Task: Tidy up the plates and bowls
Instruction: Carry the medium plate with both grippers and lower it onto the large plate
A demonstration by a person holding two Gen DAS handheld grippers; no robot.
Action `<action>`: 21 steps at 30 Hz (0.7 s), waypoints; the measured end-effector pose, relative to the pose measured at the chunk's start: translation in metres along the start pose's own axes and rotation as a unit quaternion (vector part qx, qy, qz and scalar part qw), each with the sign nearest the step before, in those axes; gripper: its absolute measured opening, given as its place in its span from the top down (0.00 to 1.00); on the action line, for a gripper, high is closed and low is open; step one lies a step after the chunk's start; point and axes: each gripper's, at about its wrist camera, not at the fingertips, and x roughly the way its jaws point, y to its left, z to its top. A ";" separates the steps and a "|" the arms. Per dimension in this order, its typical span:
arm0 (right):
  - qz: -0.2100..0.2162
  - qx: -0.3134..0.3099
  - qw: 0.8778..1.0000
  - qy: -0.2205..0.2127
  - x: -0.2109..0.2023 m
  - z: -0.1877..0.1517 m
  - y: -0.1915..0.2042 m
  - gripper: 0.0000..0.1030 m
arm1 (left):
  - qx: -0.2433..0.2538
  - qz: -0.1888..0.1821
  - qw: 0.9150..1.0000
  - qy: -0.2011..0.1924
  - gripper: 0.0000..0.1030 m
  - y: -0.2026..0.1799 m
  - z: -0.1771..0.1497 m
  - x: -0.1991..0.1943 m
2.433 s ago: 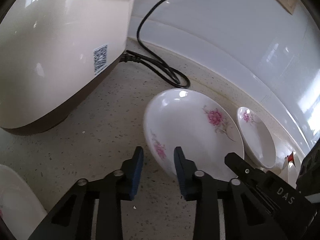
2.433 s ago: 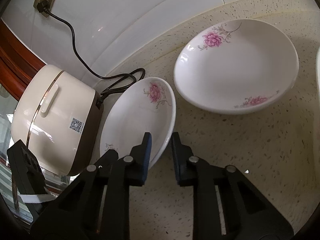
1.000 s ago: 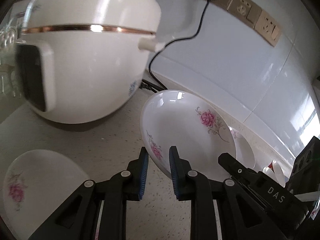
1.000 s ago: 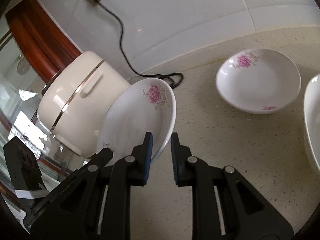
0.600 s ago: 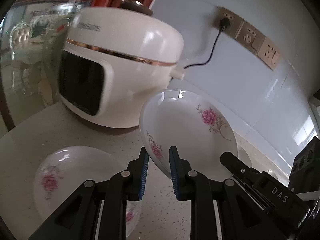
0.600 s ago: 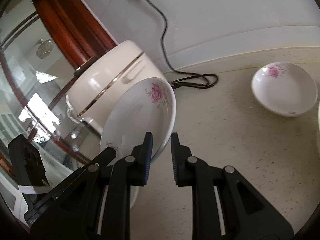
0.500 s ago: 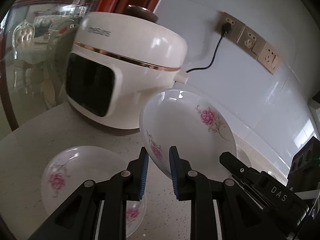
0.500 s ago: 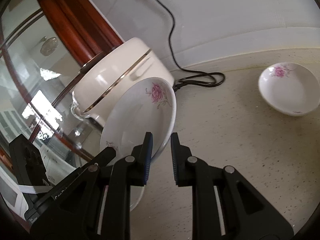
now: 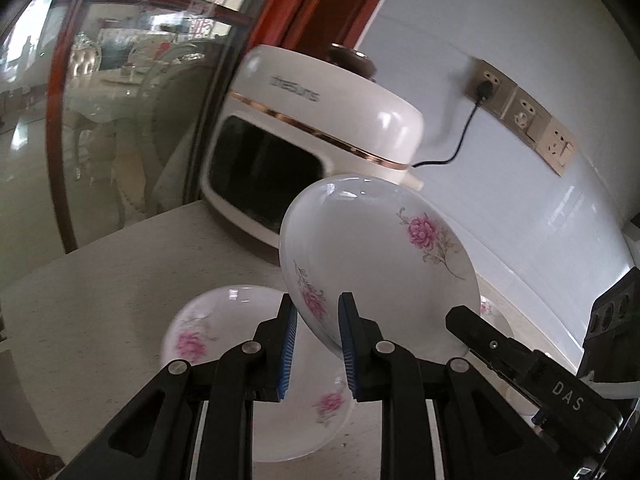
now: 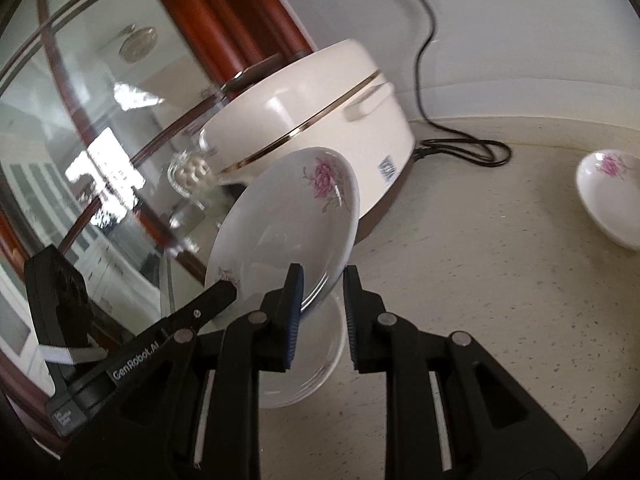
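A white plate with pink flowers (image 9: 376,256) is held tilted in the air by its rim from two sides. My left gripper (image 9: 316,312) is shut on its near edge, and the other gripper's black tip (image 9: 480,332) reaches in from the right. In the right wrist view the same plate (image 10: 280,232) sits in my right gripper (image 10: 323,280), which is shut on its rim. A second flowered plate (image 9: 216,328) lies flat on the counter just under the held one, also seen below the right fingers (image 10: 320,364). A small flowered bowl (image 10: 612,196) rests far right.
A cream rice cooker (image 9: 320,132) stands close behind the plates, its black cord (image 10: 460,148) coiled on the speckled counter (image 10: 500,300) and plugged into wall sockets (image 9: 520,108). A glass partition with a red-brown frame (image 9: 100,120) closes the left side.
Both grippers have carried the held plate leftward, past the rice cooker's front. The plate lying on the counter has come under it. The small bowl has slid toward the right edge.
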 end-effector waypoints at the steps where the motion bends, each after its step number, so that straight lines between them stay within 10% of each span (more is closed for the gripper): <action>1: 0.002 -0.005 1.000 0.004 0.002 -0.001 0.003 0.77 | -0.001 0.003 1.000 -0.001 0.79 0.003 0.000 -0.002; 21: 0.010 -0.050 0.992 0.117 0.053 -0.024 0.020 0.75 | -0.020 0.040 0.998 0.037 0.79 0.053 -0.025 -0.003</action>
